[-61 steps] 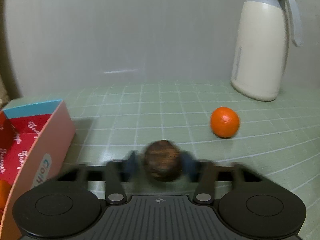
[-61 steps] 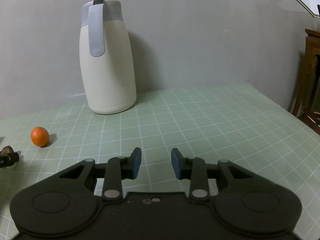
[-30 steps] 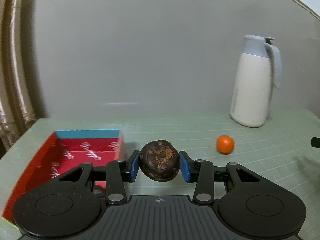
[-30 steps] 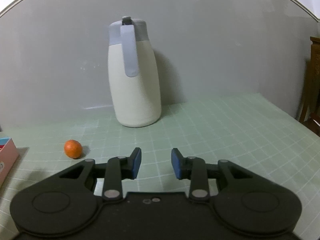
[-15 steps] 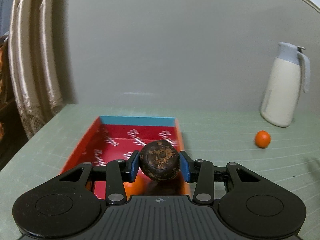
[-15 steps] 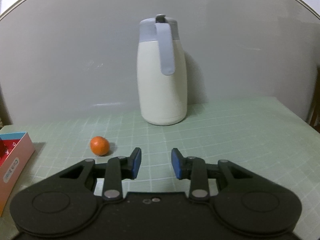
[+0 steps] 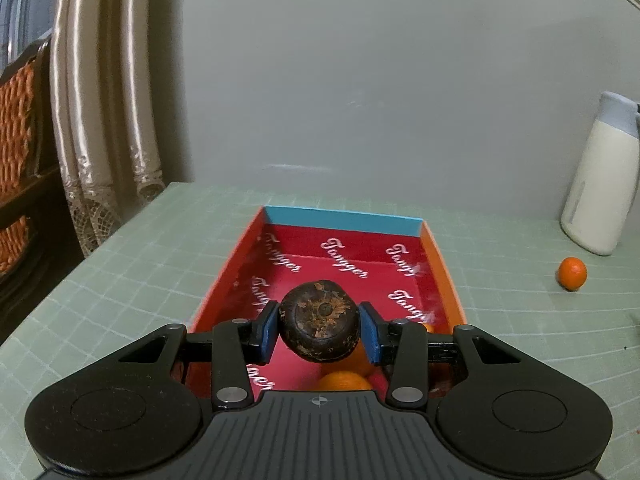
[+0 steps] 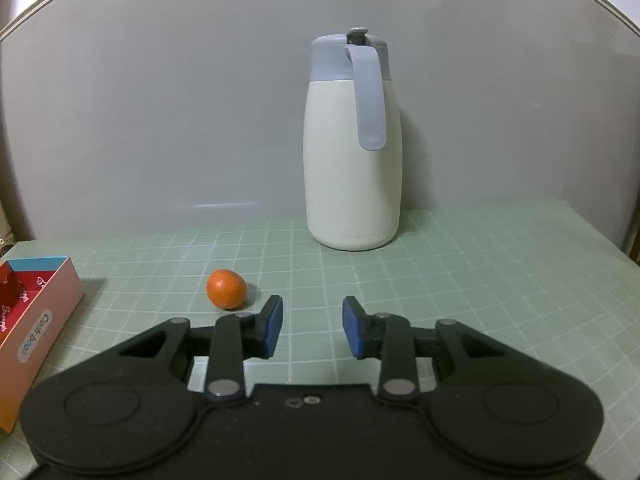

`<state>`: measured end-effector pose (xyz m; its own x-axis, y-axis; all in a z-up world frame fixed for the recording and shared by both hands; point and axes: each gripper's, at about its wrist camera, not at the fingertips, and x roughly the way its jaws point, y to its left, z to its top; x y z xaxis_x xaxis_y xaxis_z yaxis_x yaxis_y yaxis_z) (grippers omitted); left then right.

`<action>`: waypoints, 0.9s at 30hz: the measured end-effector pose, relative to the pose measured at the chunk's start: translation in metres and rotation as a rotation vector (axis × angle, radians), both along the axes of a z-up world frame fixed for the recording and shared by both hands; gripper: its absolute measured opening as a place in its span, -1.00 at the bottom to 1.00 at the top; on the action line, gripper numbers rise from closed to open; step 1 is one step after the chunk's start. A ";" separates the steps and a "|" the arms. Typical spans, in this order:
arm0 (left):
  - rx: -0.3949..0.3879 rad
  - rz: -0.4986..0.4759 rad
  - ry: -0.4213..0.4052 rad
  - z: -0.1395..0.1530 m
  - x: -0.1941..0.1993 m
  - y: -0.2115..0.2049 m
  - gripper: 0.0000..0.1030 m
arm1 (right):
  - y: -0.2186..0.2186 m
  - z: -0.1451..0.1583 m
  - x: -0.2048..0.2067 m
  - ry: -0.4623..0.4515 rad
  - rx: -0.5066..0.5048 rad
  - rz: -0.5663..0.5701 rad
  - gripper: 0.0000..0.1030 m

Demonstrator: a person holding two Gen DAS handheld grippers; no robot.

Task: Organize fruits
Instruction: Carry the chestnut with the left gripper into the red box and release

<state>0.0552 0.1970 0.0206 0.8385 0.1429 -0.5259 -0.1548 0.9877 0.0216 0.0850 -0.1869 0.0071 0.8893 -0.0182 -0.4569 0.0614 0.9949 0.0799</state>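
While the green table (image 8: 460,264) stretches wide, the white jug (image 8: 352,168) stands at the back wall. Over the red box (image 7: 442,264) – oranges (image 7: 344,380) inside – the left gripper (image 7: 319,330) pinches a dark brown fruit (image 7: 319,326). Right gripper (image 8: 313,326): fingers spread, nothing between them – one orange (image 8: 226,289) on the table just beyond.

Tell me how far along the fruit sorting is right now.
Done: orange fruits already lie in the red box. In hand: the left gripper holds a dark brown fruit above the box. Left: one orange sits on the table by the jug; the right gripper is open, holding nothing.
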 end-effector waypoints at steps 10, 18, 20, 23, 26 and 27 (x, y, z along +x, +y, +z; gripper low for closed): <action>-0.003 0.032 0.014 -0.005 0.001 0.013 -0.18 | 0.000 -0.001 0.001 0.002 -0.007 0.005 -0.38; 0.004 0.006 0.018 -0.007 0.003 0.002 -0.18 | -0.003 0.000 0.000 0.000 -0.005 -0.005 -0.36; 0.010 -0.002 0.016 -0.008 0.004 -0.003 0.20 | -0.004 0.000 -0.001 0.001 -0.003 -0.008 -0.36; 0.034 0.001 -0.017 -0.005 0.001 -0.010 0.46 | -0.007 -0.001 -0.001 0.002 -0.002 -0.010 -0.36; 0.021 -0.012 -0.019 -0.003 0.002 -0.015 0.46 | -0.009 0.000 -0.002 0.002 -0.001 -0.010 -0.36; 0.025 -0.017 -0.018 -0.004 0.003 -0.017 0.46 | -0.009 0.000 -0.002 0.001 0.000 -0.010 -0.36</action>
<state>0.0579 0.1799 0.0171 0.8500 0.1418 -0.5074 -0.1389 0.9893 0.0438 0.0830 -0.1959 0.0071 0.8885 -0.0276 -0.4580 0.0719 0.9942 0.0796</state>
